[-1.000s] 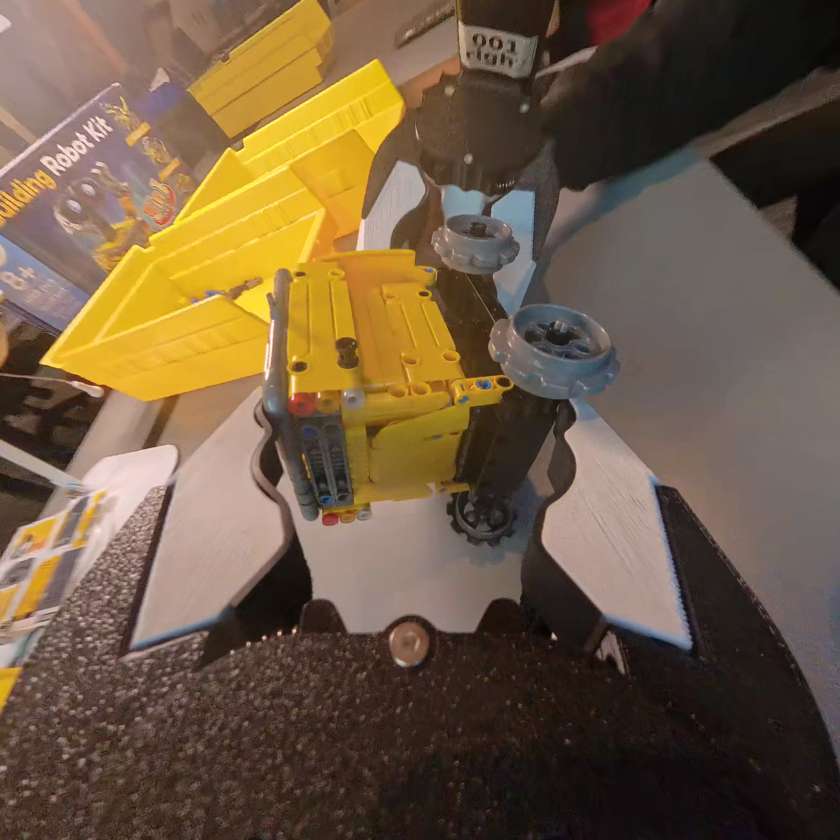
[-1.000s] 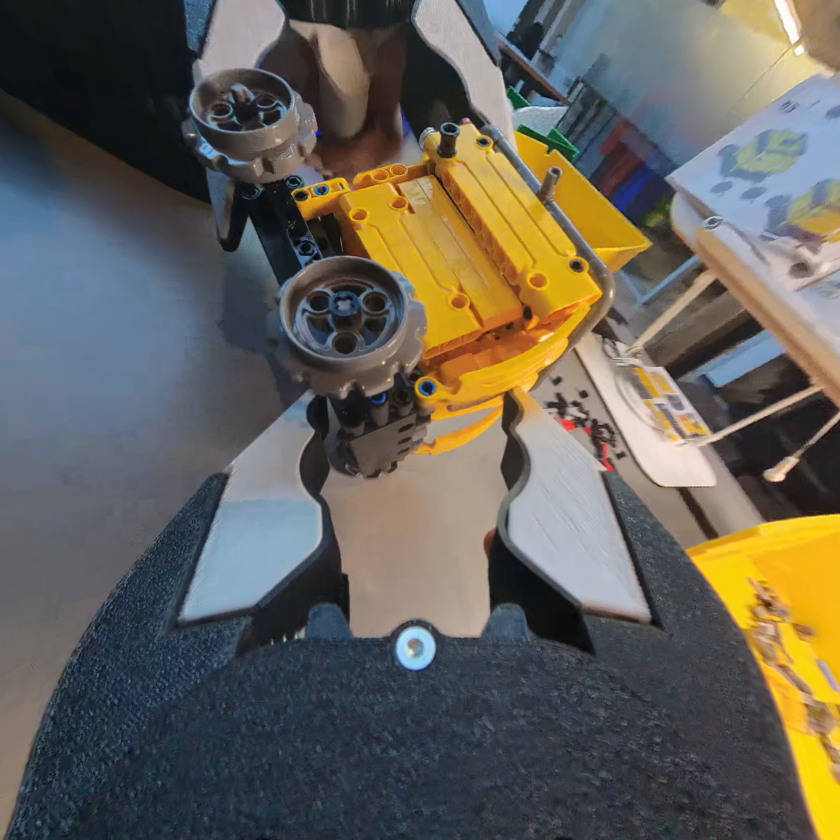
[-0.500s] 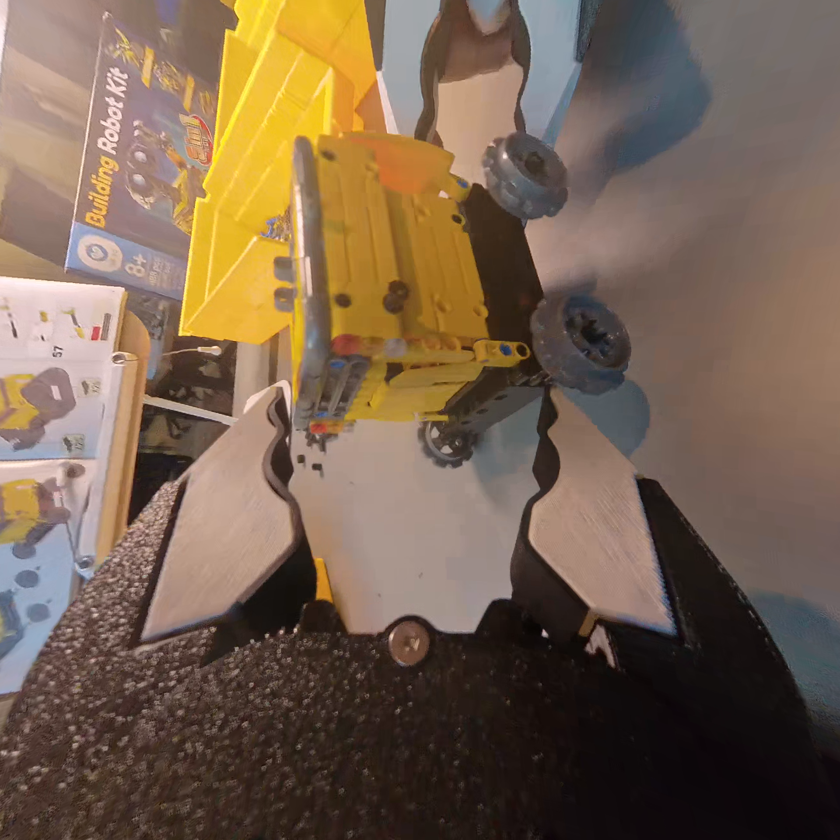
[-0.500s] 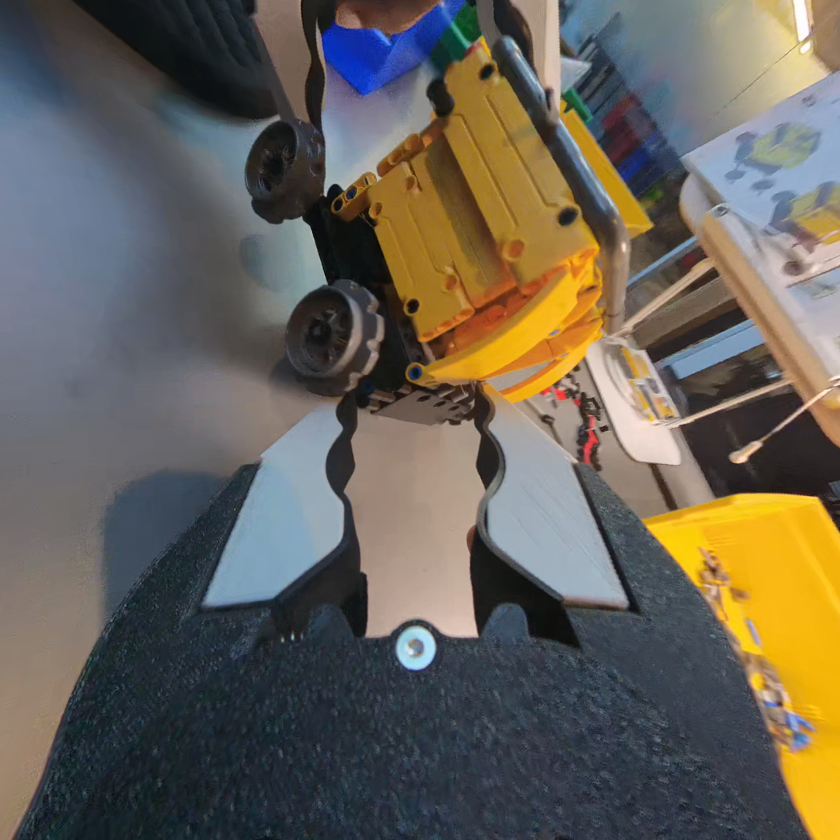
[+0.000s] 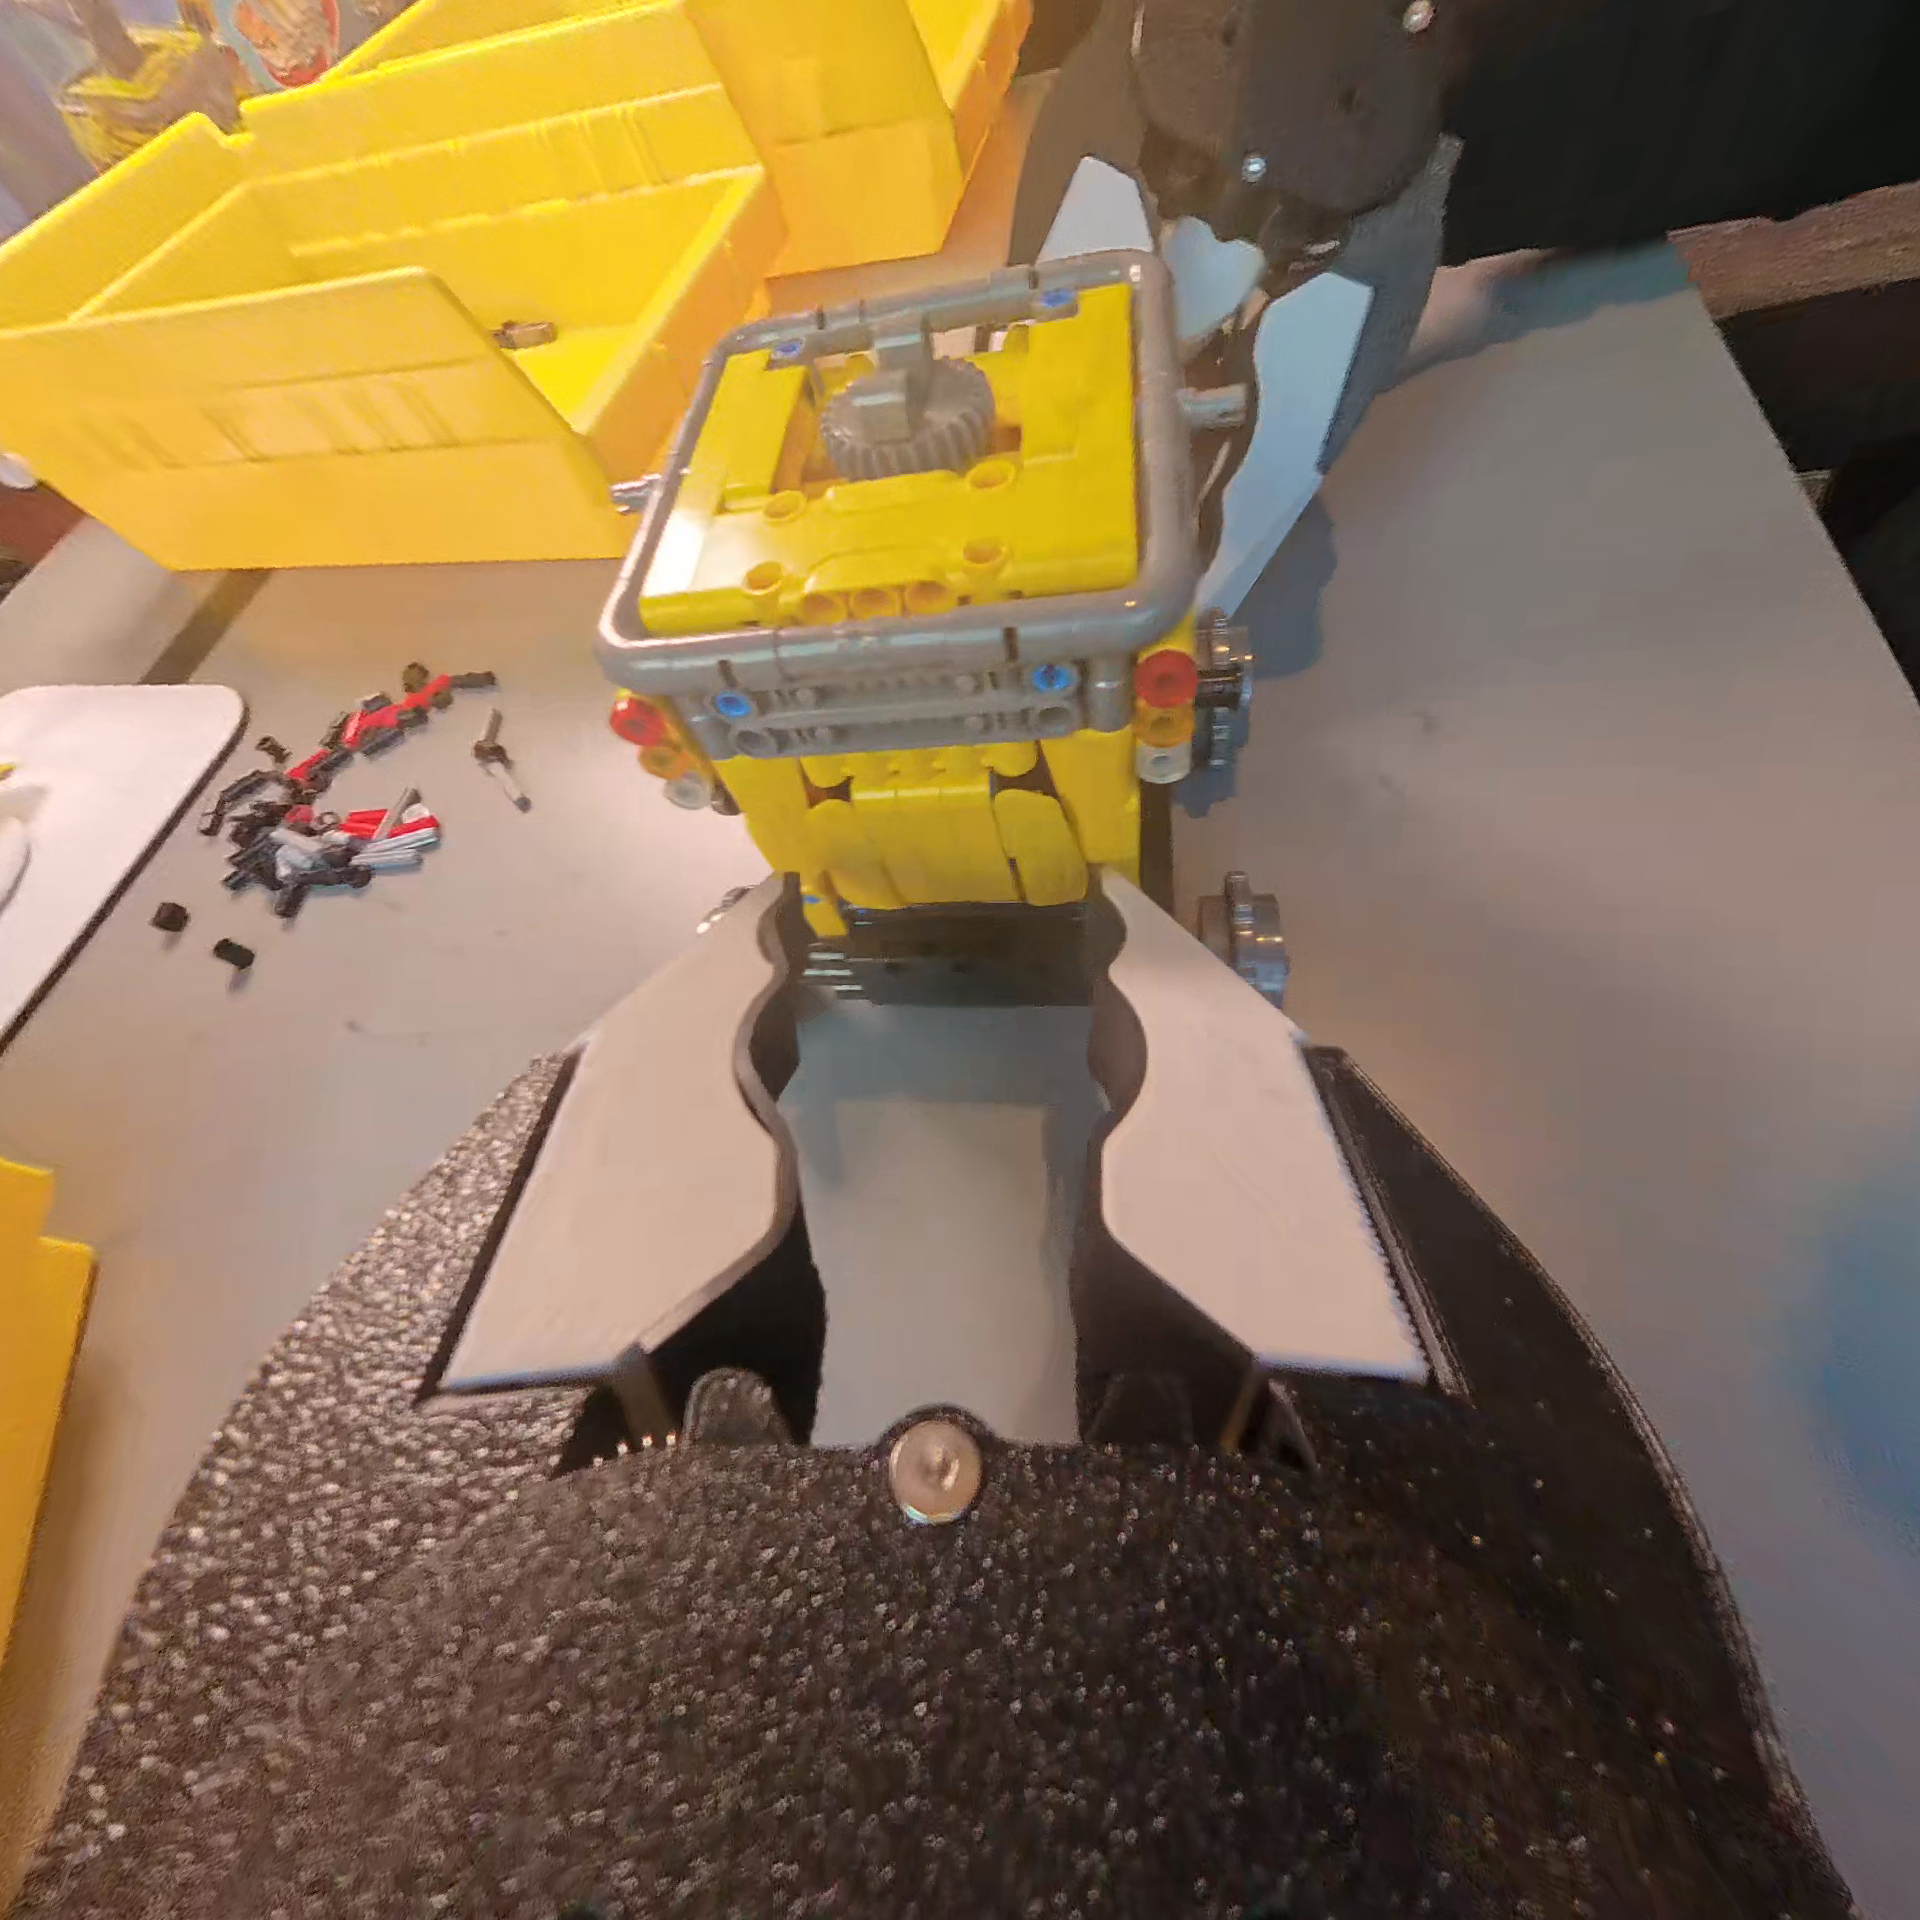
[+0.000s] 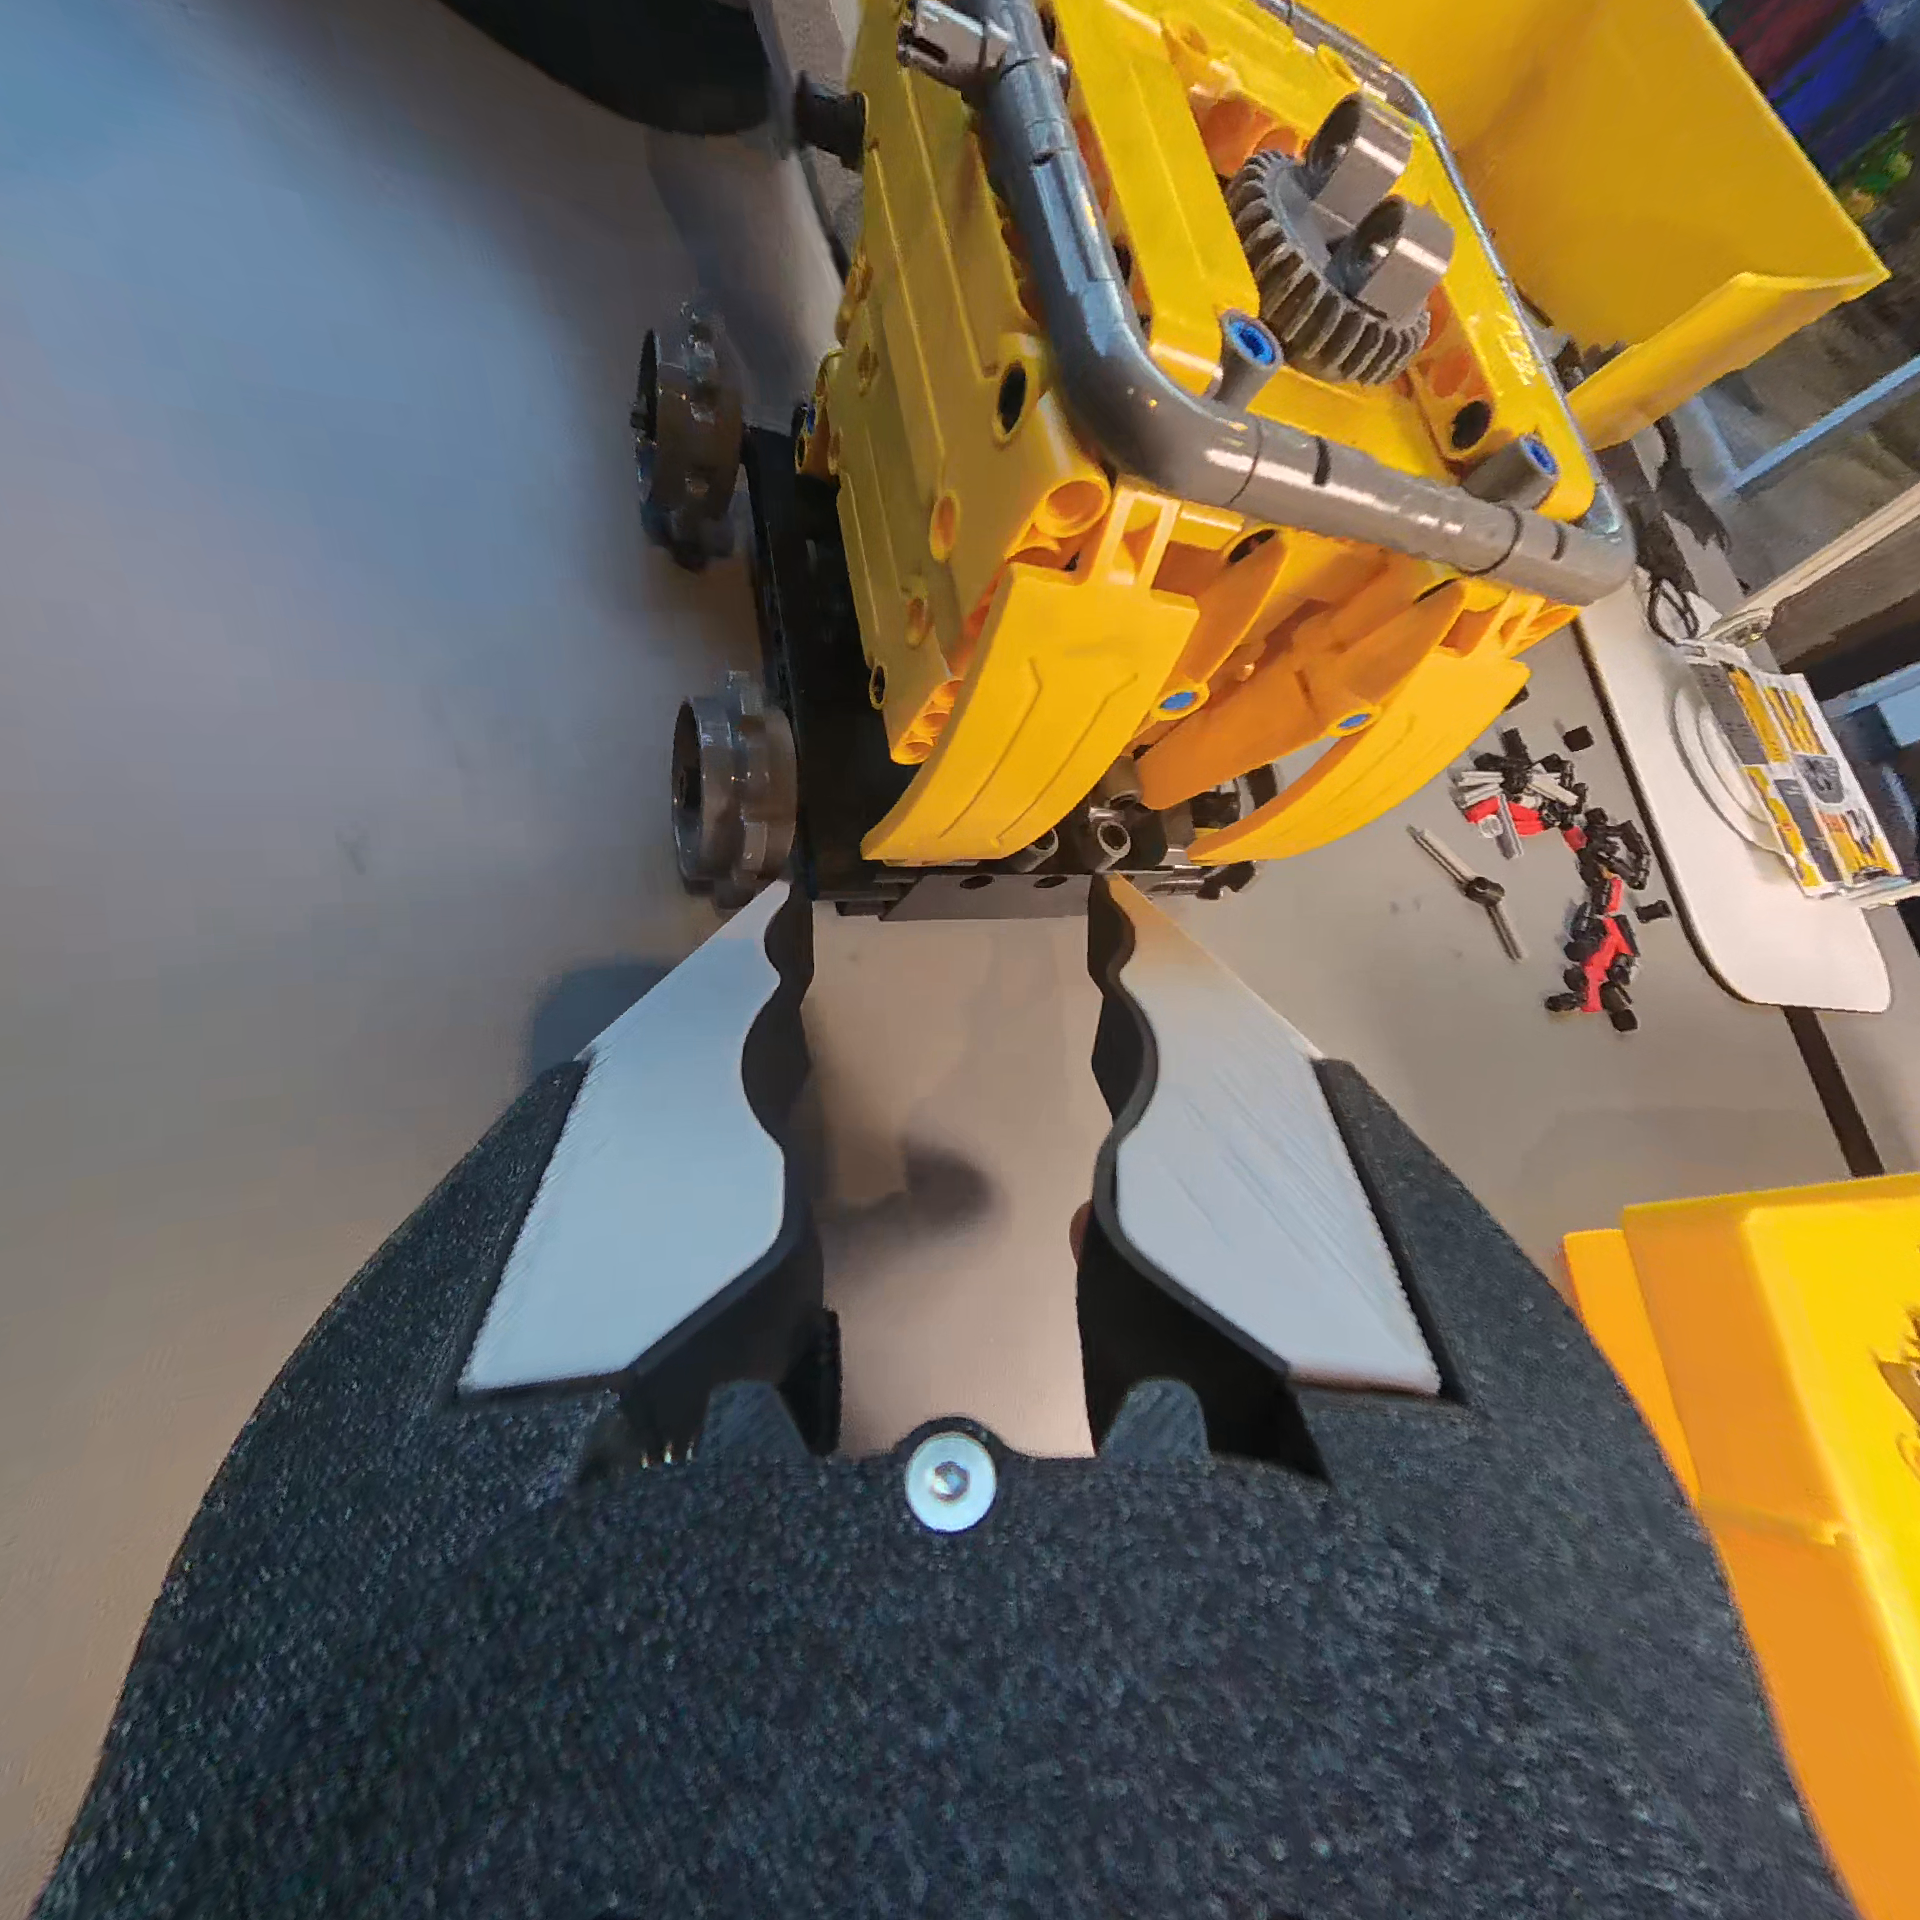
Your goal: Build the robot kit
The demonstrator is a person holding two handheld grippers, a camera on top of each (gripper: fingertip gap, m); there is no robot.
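A yellow brick-built vehicle model (image 5: 894, 540) with a grey frame, a grey gear (image 5: 904, 426) on top and grey wheels (image 5: 1247, 935) stands upright over the grey table (image 5: 1507, 831). My left gripper (image 5: 940, 914) is shut on the black chassis at the model's near end. My right gripper (image 6: 945, 899) is shut on the black chassis at the opposite end of the model (image 6: 1039, 468), below its curved yellow panels. The wheels (image 6: 727, 790) sit low by the table; I cannot tell whether they touch it. The right gripper also shows behind the model in the left wrist view (image 5: 1278, 343).
Yellow bins (image 5: 364, 343) stand at the back left. A pile of small black and red parts (image 5: 322, 821) lies beside a white board (image 5: 94, 810). In the right wrist view a yellow bin (image 6: 1787, 1455) sits at the lower right, and a booklet (image 6: 1787, 790) lies on the board. The left gripper's tips are roughly 10 cm from the right gripper's.
The model has turned from lying on its side with wheels up to upright with the gear on top. Both grippers kept hold and turned with it.
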